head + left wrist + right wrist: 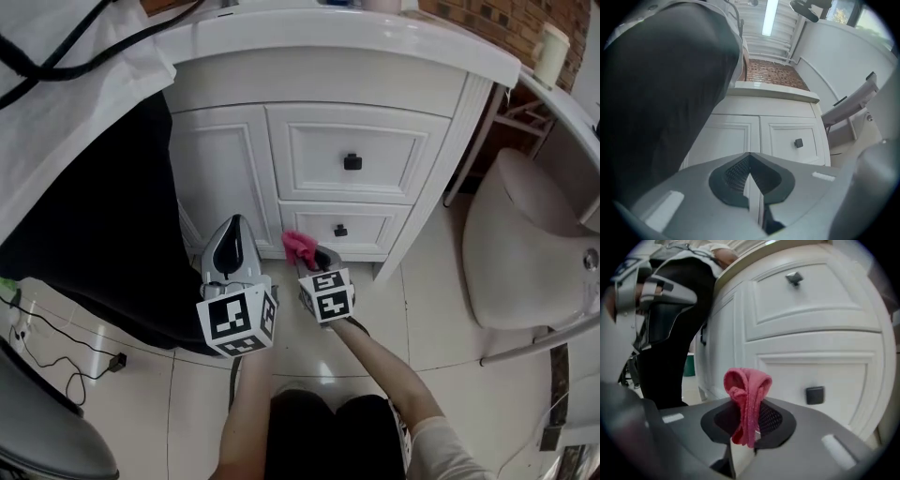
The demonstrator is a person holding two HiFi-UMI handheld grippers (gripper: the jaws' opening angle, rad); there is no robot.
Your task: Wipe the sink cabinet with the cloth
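The white sink cabinet (319, 141) stands ahead, with two drawers and a door. My right gripper (314, 255) is shut on a pink cloth (299, 245), held close in front of the lower drawer (361, 228) beside its black knob (340, 230). In the right gripper view the cloth (746, 394) bunches up from between the jaws, with the lower knob (814, 394) to its right. My left gripper (232, 234) is shut with nothing in it, pointing at the cabinet door (220, 178). In the left gripper view its jaws meet at the gripper (750, 161) tip.
A dark garment (103, 225) hangs at the left beside the cabinet. A white tub or basin (525, 244) sits to the right, with a metal rail (539, 342). A cable (66, 352) lies on the tiled floor at the left. The upper drawer has a black knob (352, 161).
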